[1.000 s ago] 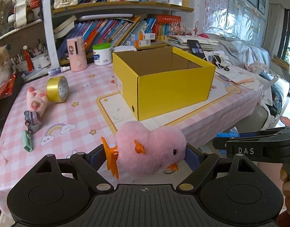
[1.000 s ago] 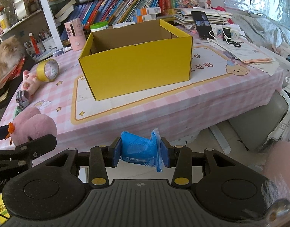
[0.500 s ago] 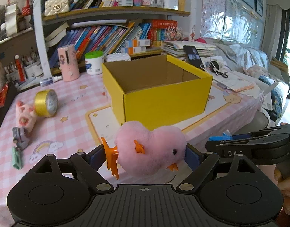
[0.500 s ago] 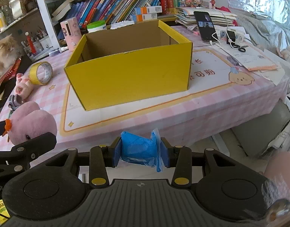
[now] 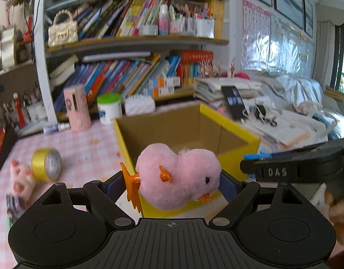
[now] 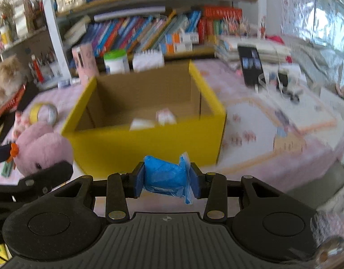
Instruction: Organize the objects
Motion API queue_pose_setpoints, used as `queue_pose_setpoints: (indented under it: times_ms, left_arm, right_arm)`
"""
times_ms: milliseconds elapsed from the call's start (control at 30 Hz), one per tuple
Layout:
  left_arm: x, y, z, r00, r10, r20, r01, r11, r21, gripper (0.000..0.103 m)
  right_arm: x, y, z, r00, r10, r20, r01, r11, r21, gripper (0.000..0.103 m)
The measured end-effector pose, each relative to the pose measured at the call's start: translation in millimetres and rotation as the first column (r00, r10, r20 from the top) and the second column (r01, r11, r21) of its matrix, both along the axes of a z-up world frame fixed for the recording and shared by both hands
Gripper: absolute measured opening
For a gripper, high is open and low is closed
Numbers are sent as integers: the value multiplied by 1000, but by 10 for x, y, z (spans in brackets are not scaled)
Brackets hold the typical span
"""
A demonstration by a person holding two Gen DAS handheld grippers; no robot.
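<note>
My left gripper (image 5: 172, 180) is shut on a pink plush chick (image 5: 178, 174) with orange feet, held in front of the near wall of the open yellow cardboard box (image 5: 250, 143). My right gripper (image 6: 166, 180) is shut on a blue plastic bag roll (image 6: 164, 177), held just before the box's near wall (image 6: 149, 148). Small white and pink items (image 6: 154, 121) lie on the box floor. The chick also shows at the left of the right wrist view (image 6: 44, 150). The right gripper's body shows at the right of the left wrist view (image 5: 302, 168).
On the pink checked tablecloth (image 5: 86, 148) left of the box lie a gold tape roll (image 5: 46, 164) and a pink pig toy (image 5: 20, 179). Behind stand a pink cylinder (image 5: 76, 109), a green-lidded jar (image 5: 109, 108) and bookshelves. A phone (image 6: 250, 63) and papers lie to the right.
Both grippers have risen and moved forward toward the yellow box, so its inside now shows. Both still hold their objects.
</note>
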State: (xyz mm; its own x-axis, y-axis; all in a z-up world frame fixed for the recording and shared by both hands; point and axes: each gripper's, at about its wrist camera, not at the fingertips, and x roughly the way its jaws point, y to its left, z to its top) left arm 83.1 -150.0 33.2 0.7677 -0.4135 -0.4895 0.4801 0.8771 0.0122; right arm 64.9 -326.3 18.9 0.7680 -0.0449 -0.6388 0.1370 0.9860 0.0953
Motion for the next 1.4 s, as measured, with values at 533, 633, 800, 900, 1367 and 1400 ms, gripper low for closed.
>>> queue_pose_setpoints:
  times_ms: [533, 633, 800, 900, 1367, 1400]
  left_arm:
    - [860, -724, -77, 998, 36, -55, -32, 997, 72, 87]
    - [1014, -799, -214, 990, 62, -124, -51, 995, 88, 87]
    - [1211, -867, -404, 966, 82, -245, -63, 994, 86, 87]
    - [1275, -880, -486, 952, 91, -293, -69, 994, 84, 87]
    - [1375, -790, -635, 887, 114, -447, -123, 992, 9, 90]
    - [1364, -792, -630, 889, 116, -443, -124, 992, 12, 90]
  right_arm:
    - [1126, -519, 342, 983, 160, 91, -154, 985, -74, 38]
    - [1373, -513, 318, 973, 215, 82, -206, 973, -104, 38]
    - [1750, -430, 188, 952, 307, -3, -305, 945, -115, 38]
    - [1943, -353, 27, 932, 354, -82, -362, 925, -113, 38]
    - [2409, -184, -378, 834, 473, -285, -497, 867, -15, 38]
    - [2415, -183, -387, 825, 482, -294, -506, 863, -5, 38]
